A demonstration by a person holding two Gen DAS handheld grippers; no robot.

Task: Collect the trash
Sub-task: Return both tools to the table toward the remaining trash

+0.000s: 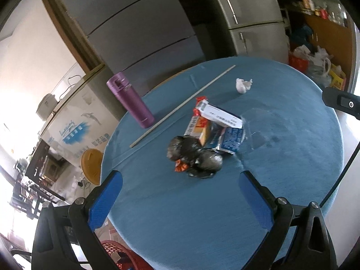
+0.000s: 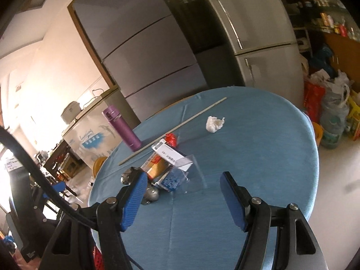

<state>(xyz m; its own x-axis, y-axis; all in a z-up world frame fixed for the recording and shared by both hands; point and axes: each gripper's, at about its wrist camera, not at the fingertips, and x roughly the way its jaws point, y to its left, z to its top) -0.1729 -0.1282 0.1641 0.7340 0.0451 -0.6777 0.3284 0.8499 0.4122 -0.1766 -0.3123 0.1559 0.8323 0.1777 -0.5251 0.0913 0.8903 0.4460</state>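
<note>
Both the left gripper (image 1: 181, 180) and right gripper (image 2: 183, 181) stood apart, empty, with the trash pile (image 1: 207, 135) just ahead on the blue table (image 1: 292, 157).

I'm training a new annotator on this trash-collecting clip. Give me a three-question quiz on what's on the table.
1. True or false: the purple flask lies on its side.
2. What lies apart from the trash pile, beyond it? A) crumpled tissue B) spoon C) sponge
3. Fill in: the left gripper and right gripper both hold ____.

Key: 1 false, it stands upright. 2 A, the tissue. 3 nothing; both are open.
</note>
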